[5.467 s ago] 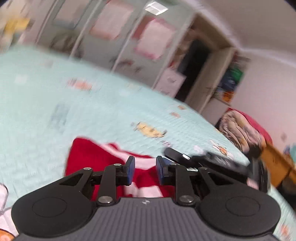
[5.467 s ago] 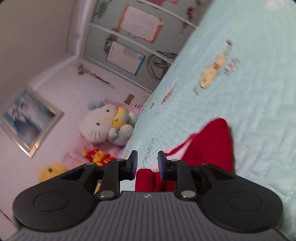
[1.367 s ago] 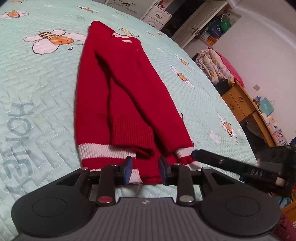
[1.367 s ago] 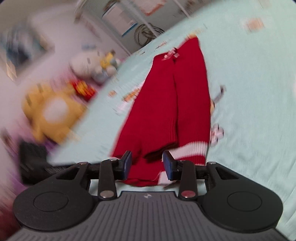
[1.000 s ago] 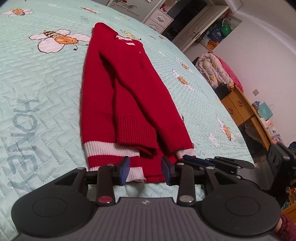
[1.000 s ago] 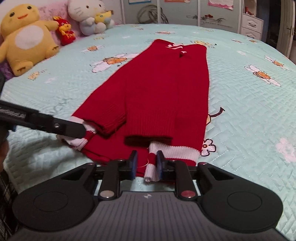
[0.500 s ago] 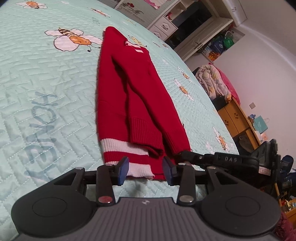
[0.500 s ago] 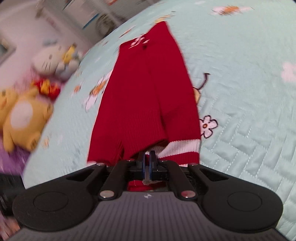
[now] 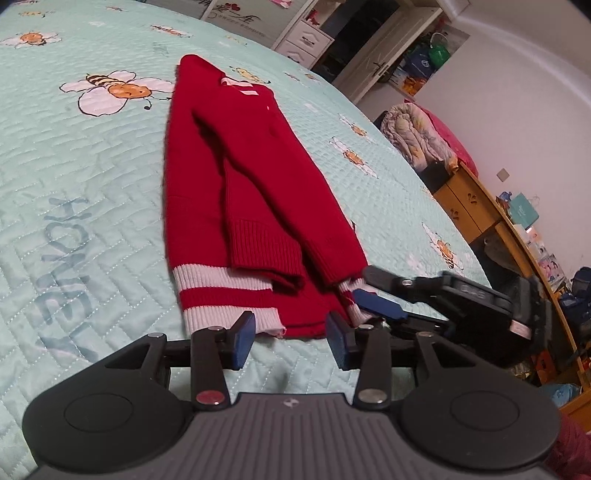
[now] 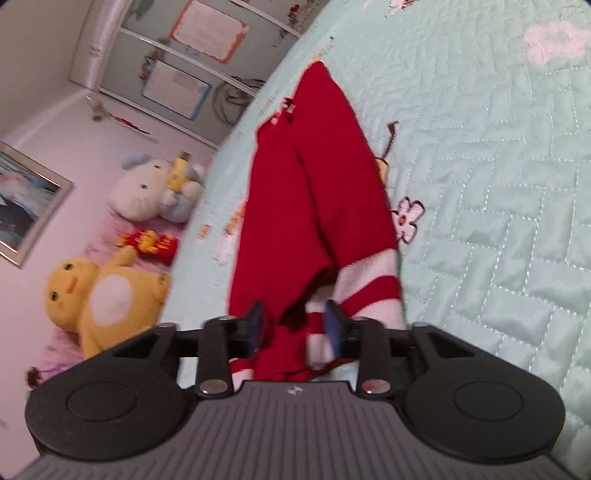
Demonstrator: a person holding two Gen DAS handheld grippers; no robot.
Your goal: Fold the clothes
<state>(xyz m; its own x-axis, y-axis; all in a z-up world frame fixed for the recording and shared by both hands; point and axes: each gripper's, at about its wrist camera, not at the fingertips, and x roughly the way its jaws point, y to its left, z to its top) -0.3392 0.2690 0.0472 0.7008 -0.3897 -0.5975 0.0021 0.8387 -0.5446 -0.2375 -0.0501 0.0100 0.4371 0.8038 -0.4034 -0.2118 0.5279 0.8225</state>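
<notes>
A red knit sweater [image 9: 236,184] with white hem stripes lies lengthwise on the mint quilted bed [image 9: 74,184], both sleeves folded over its front. My left gripper [image 9: 291,339] is open just short of the hem's near left corner. My right gripper [image 10: 293,325] is open with its jaws around the hem's right corner, which sits bunched between them; it also shows in the left wrist view [image 9: 380,295], fingers at that corner. The sweater shows in the right wrist view [image 10: 314,206] too.
Plush toys, a yellow duck [image 10: 99,295] and a white cat [image 10: 147,192], sit past the bed's left side. A wooden desk [image 9: 491,229] and a bundled blanket [image 9: 417,133] stand to the right. Wardrobes [image 9: 332,29] line the far wall.
My right gripper, shut on the hem corner half a second ago, has opened. My left gripper has opened wider and edged toward the hem. The sweater went from bunched to laid out flat.
</notes>
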